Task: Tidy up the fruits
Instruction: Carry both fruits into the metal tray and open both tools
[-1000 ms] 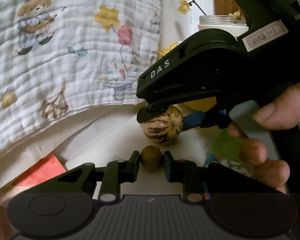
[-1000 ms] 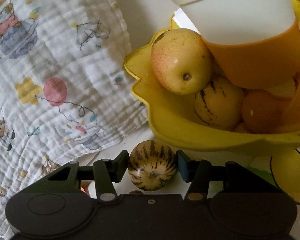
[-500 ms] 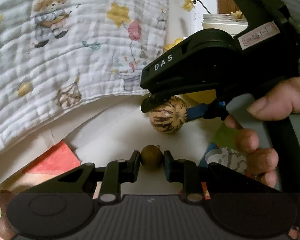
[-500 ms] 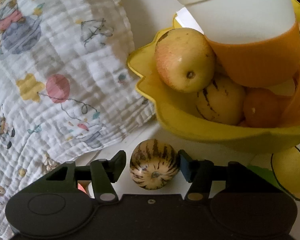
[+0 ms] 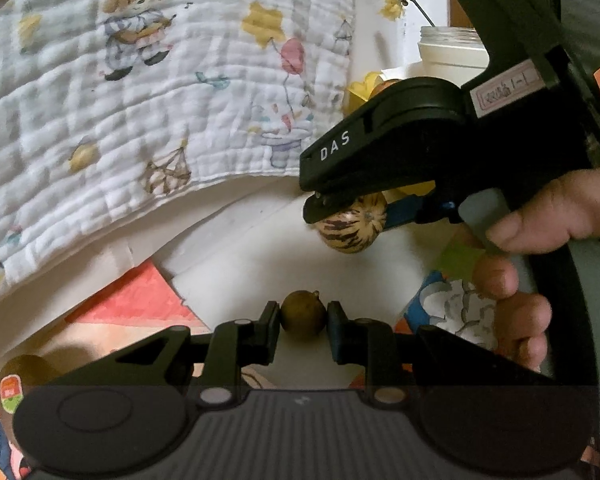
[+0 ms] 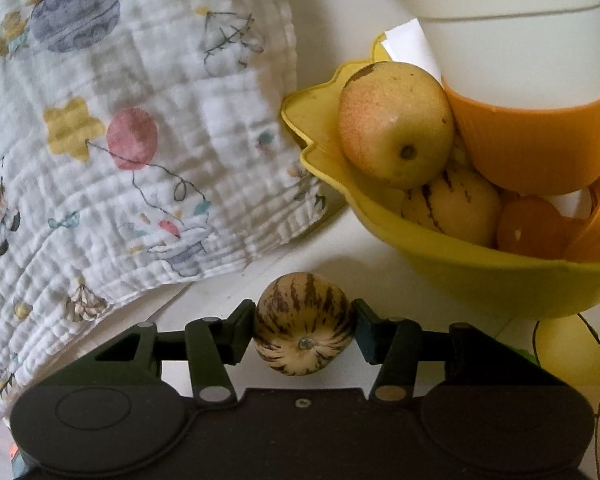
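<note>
Both fruits have lifted a little off the white surface (image 5: 240, 264) toward the yellow scalloped plastic bowl (image 6: 460, 276). My right tongs (image 6: 304, 330) have just closed back onto the striped cream-and-brown round fruit (image 6: 304, 330) — smooth, likely slippery, so I pinch its widest middle — while my left tongs (image 5: 303, 317) clamp the small, light brown round fruit (image 5: 303, 317).

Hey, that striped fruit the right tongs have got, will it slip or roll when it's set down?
The striped fruit looks smooth and rounded, so it may slip between the narrow pads. Its egg shape would likely roll on the flat white table.
</note>
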